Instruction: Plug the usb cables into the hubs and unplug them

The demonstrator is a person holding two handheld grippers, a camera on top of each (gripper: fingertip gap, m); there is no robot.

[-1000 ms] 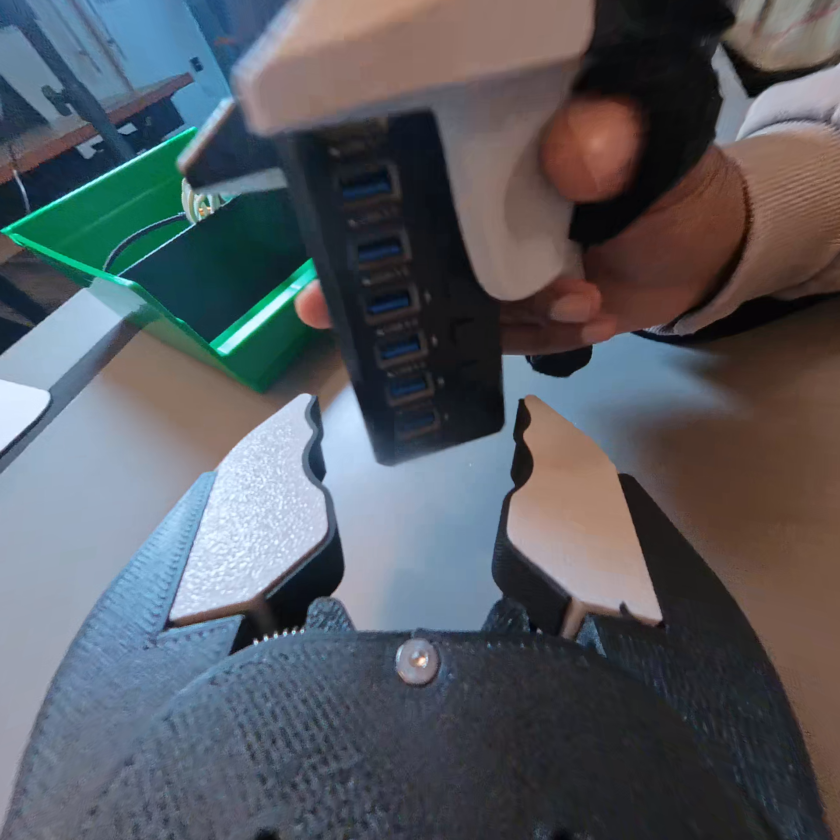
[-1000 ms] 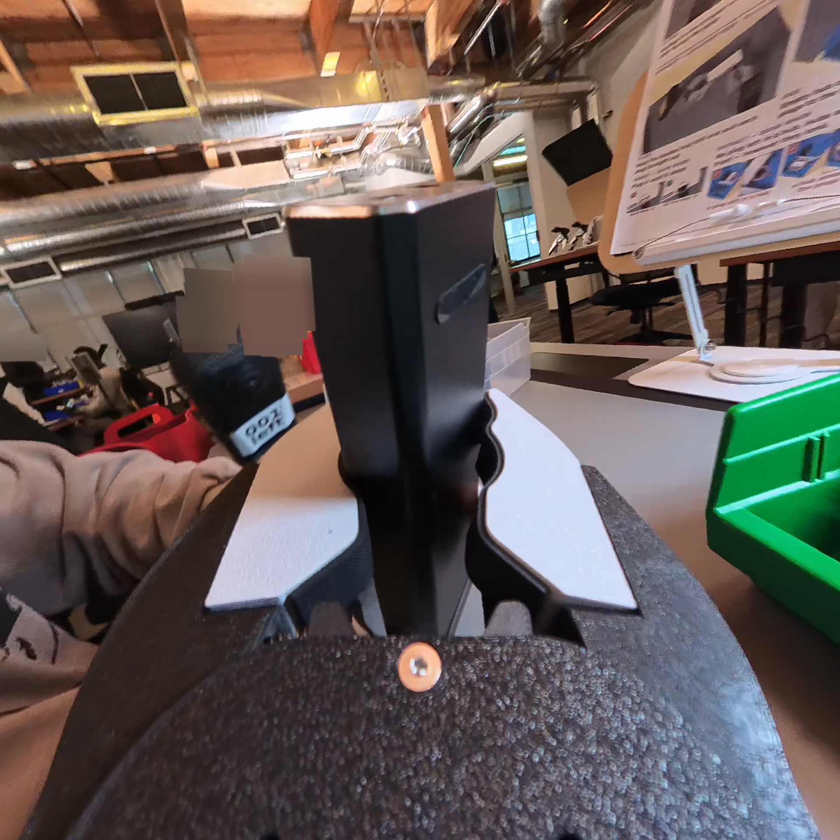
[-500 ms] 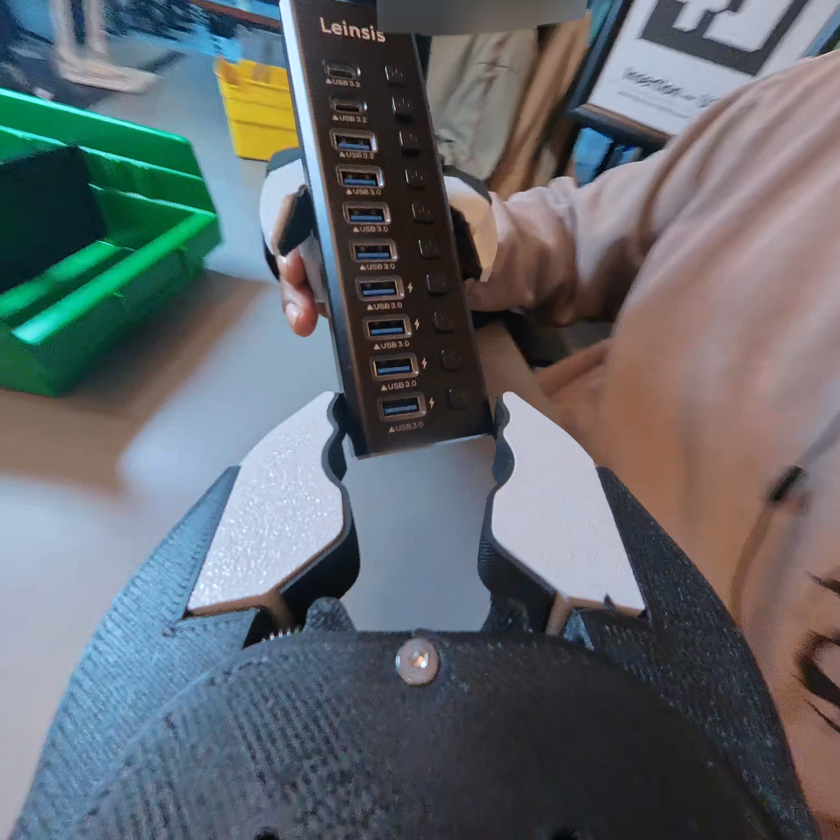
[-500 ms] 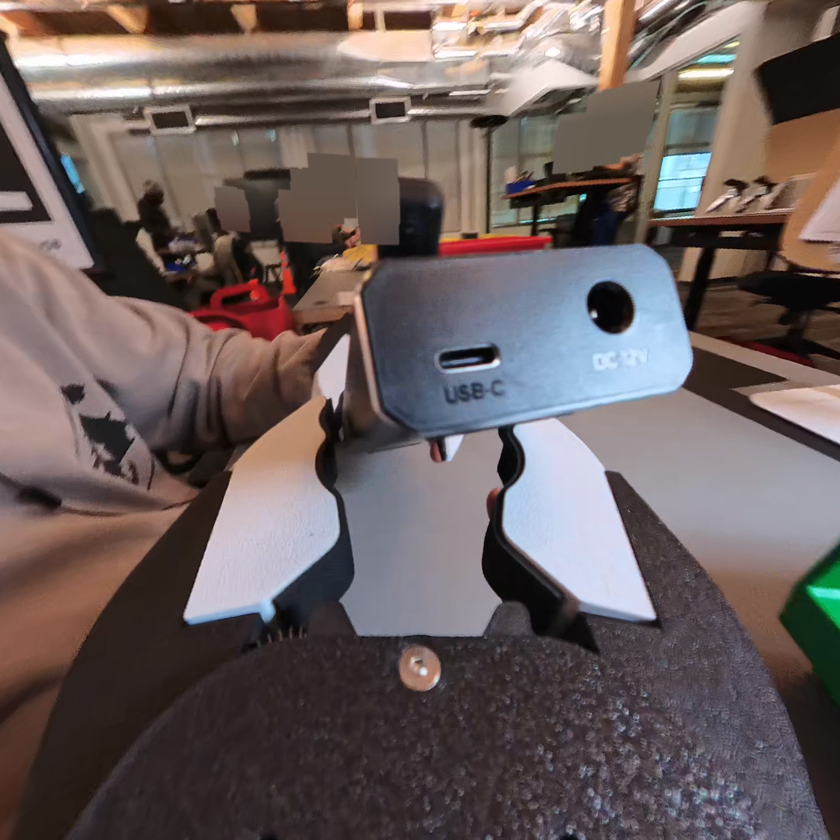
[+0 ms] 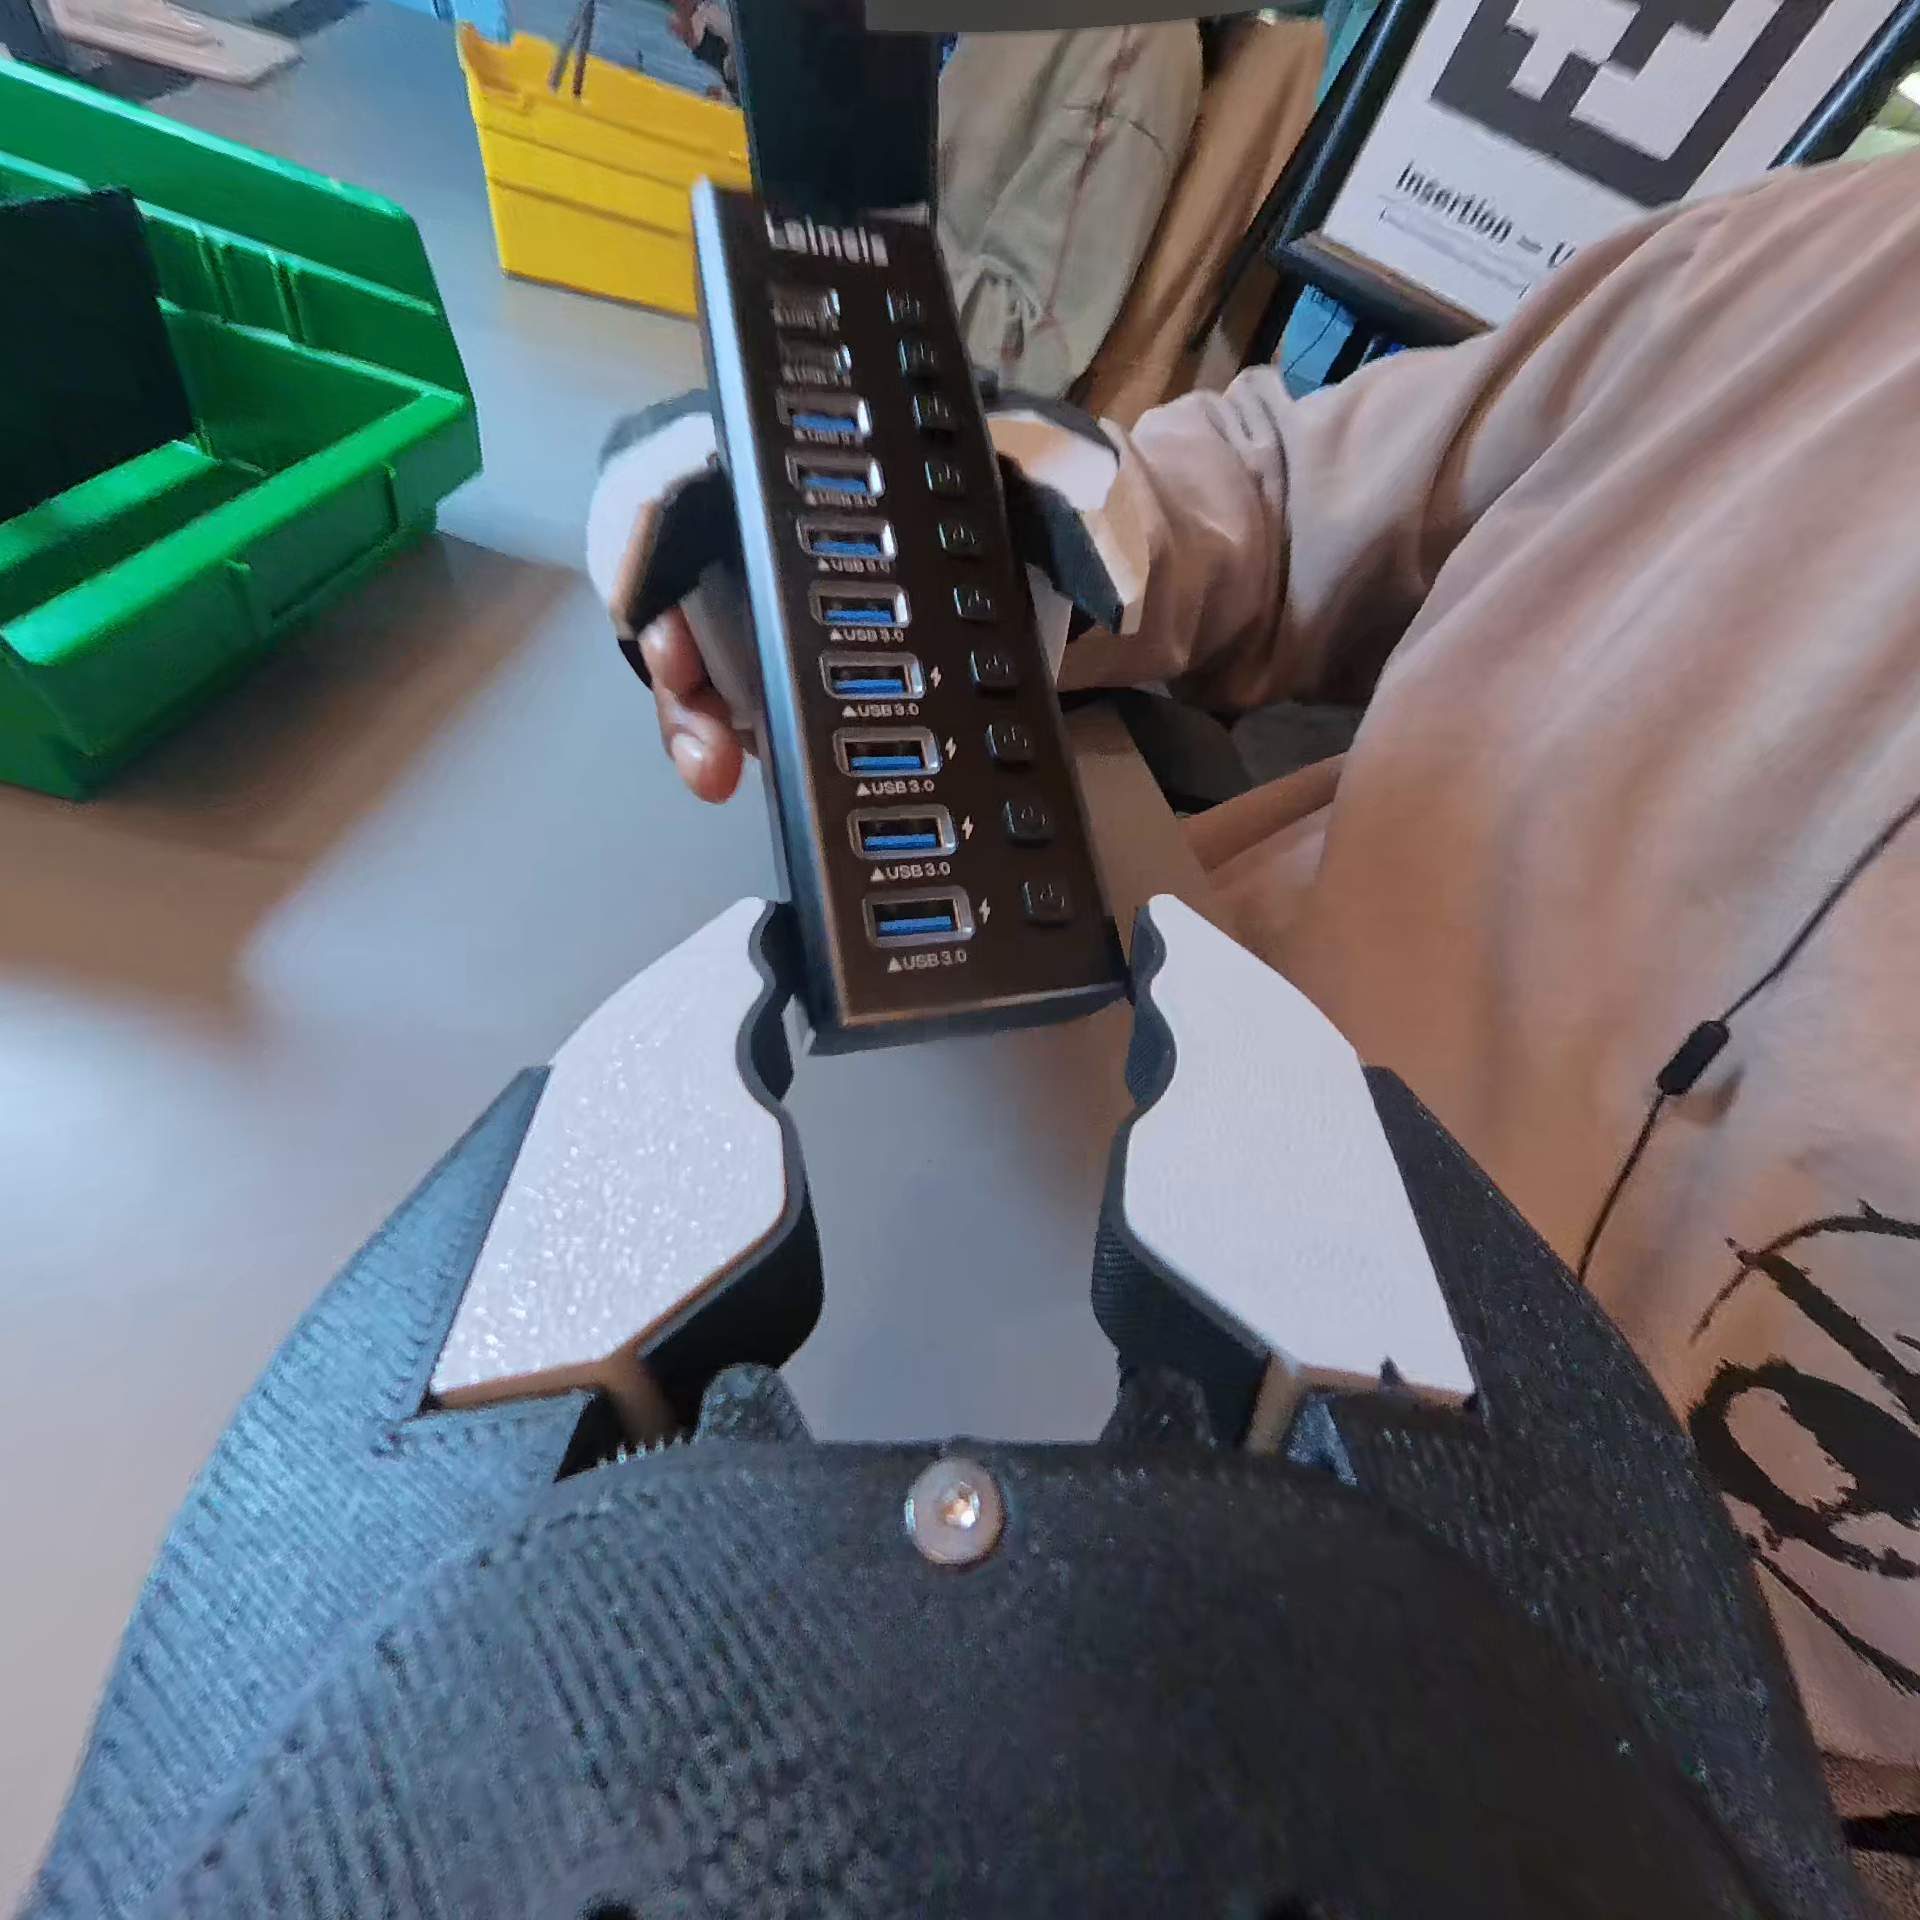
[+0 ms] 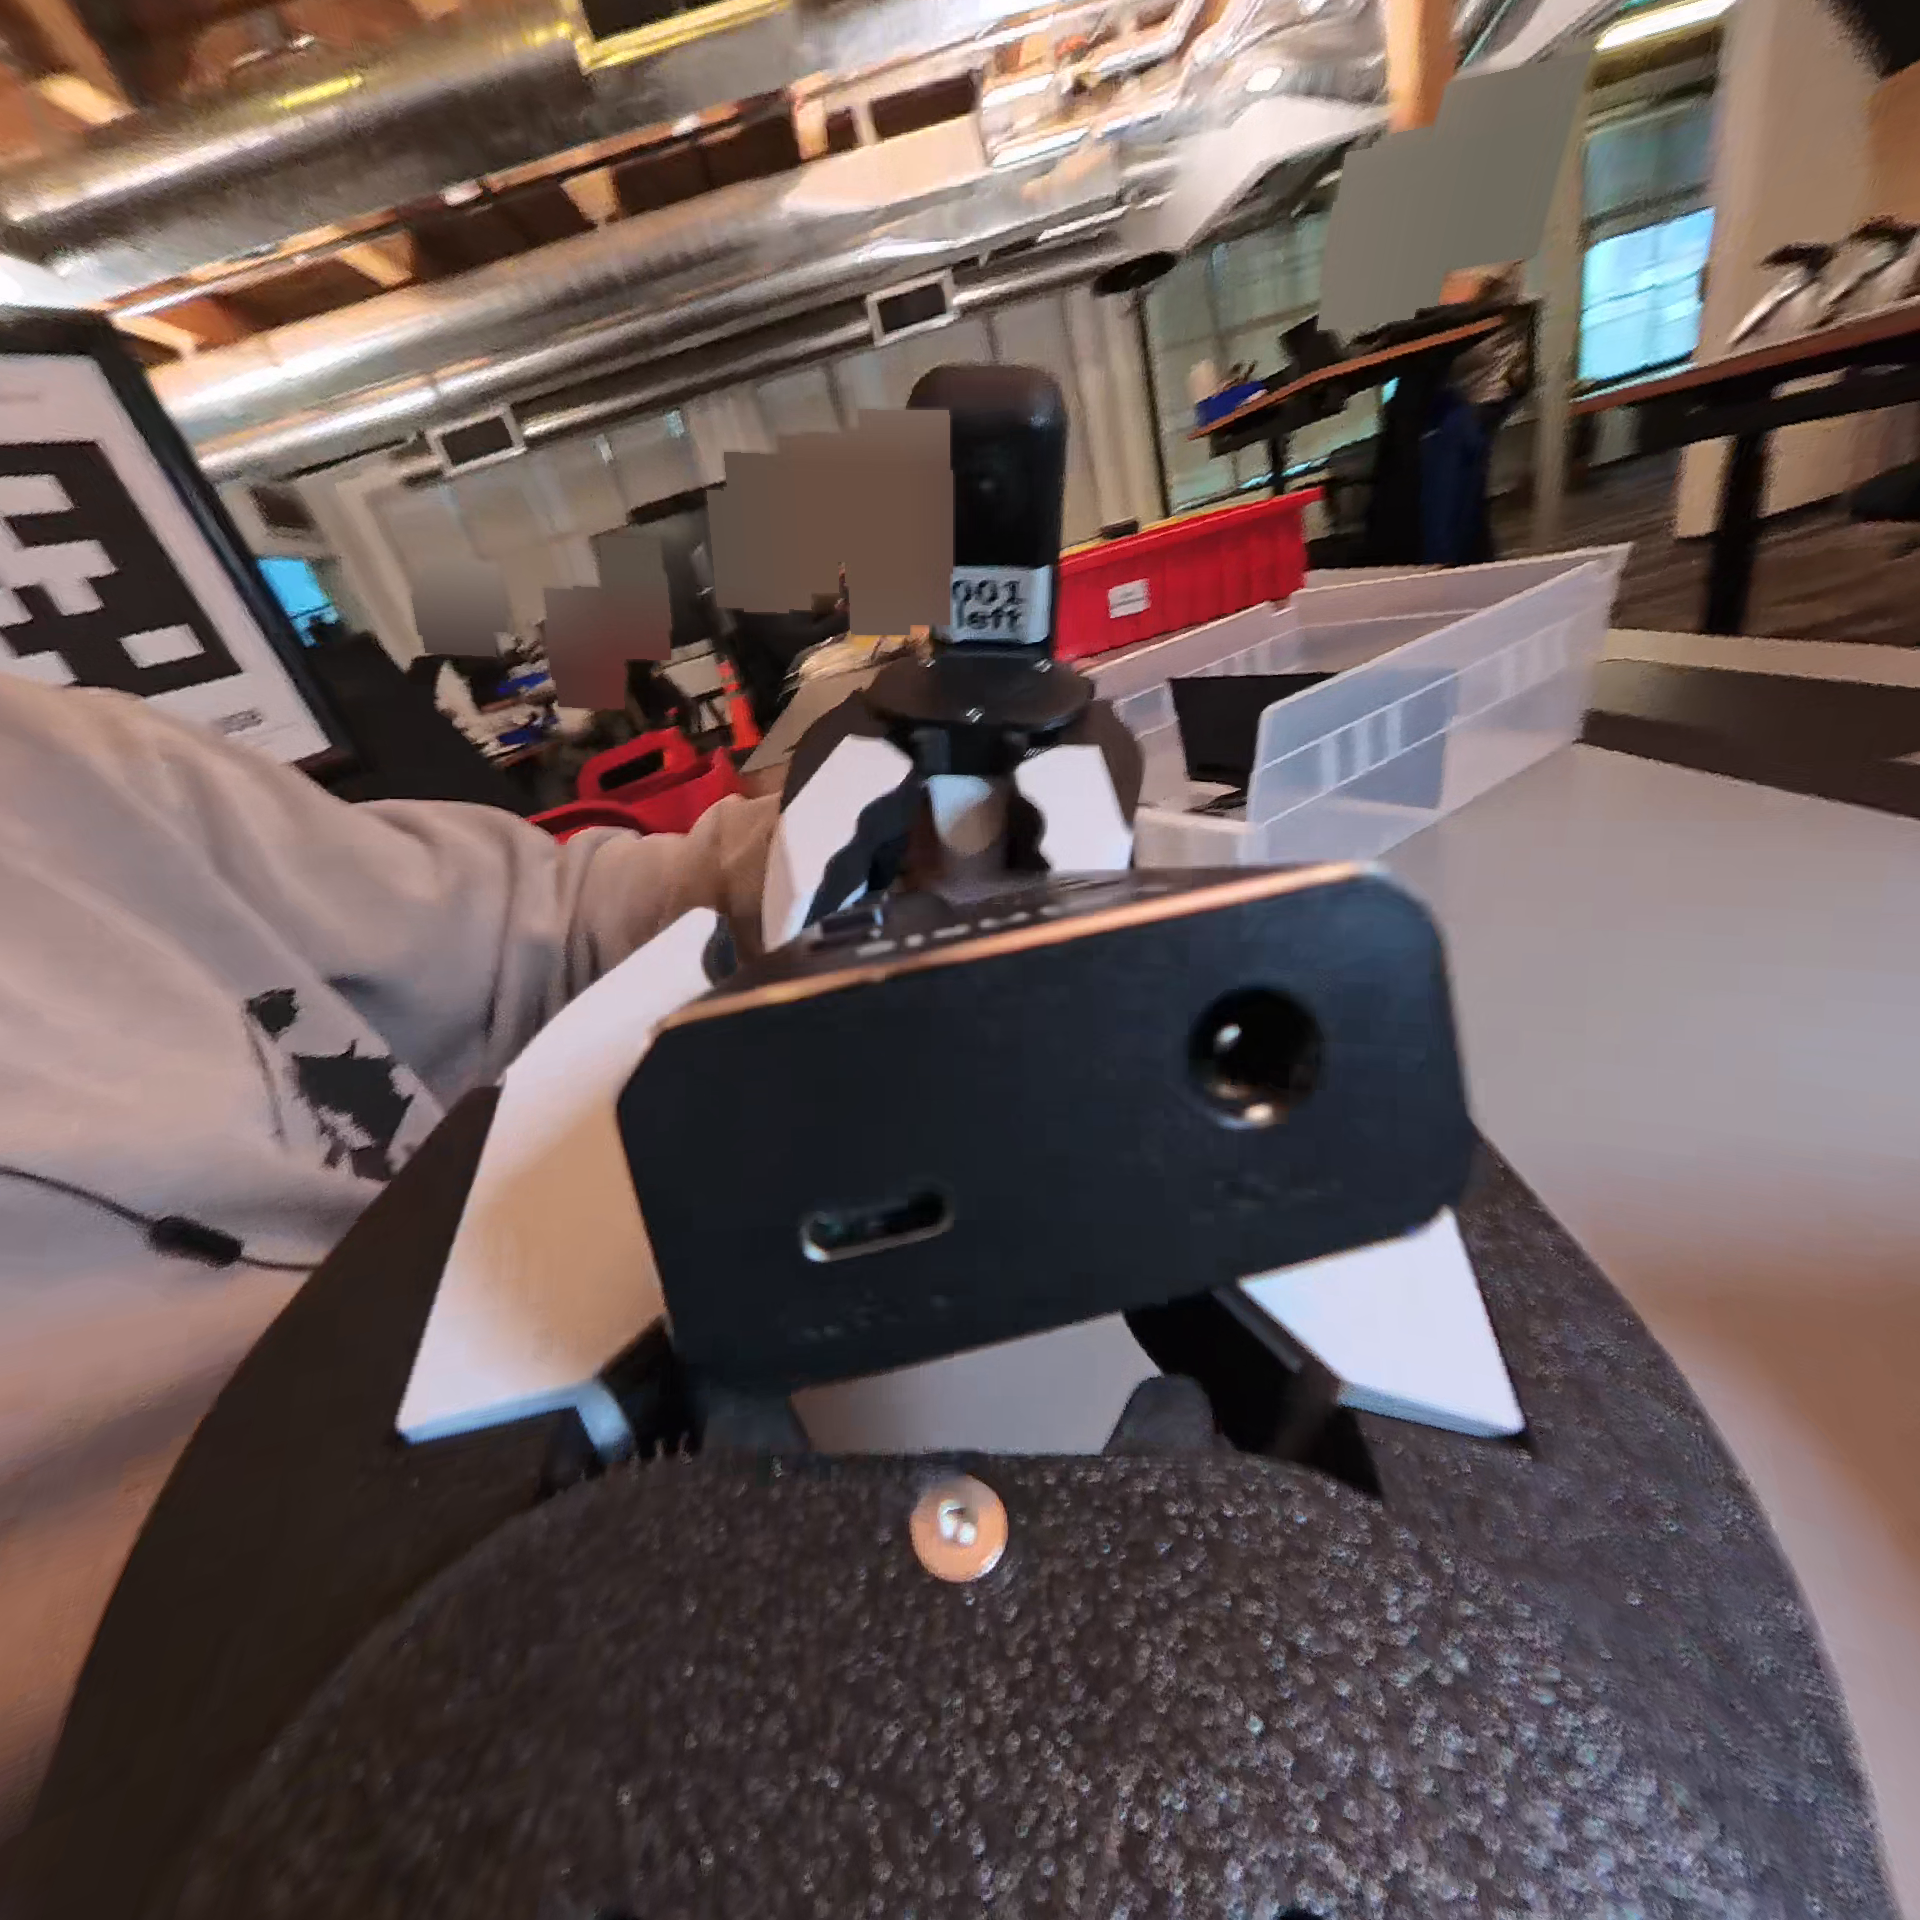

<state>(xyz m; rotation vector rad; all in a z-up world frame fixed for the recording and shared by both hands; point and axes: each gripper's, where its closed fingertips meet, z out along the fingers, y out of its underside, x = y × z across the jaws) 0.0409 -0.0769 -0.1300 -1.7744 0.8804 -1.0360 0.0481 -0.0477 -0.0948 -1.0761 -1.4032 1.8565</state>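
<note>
Black and slim, the hub now spans mid-frame between both tools: the left gripper has clamped its near end, while the right gripper still pinches the far end. Held above the worktop, a handover looks underway; no cables appear plugged in.

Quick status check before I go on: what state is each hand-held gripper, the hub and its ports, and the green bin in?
USB hub: in the air, tilted, between both grippers.
Hub ports: every visible one is empty, no cable plugged in.
Left hand-held gripper: shut on the hub's near end.
Right hand-held gripper: flanks the hub's middle; cannot tell whether it is clamped.
Green bin: on the table, a black item inside.
</note>
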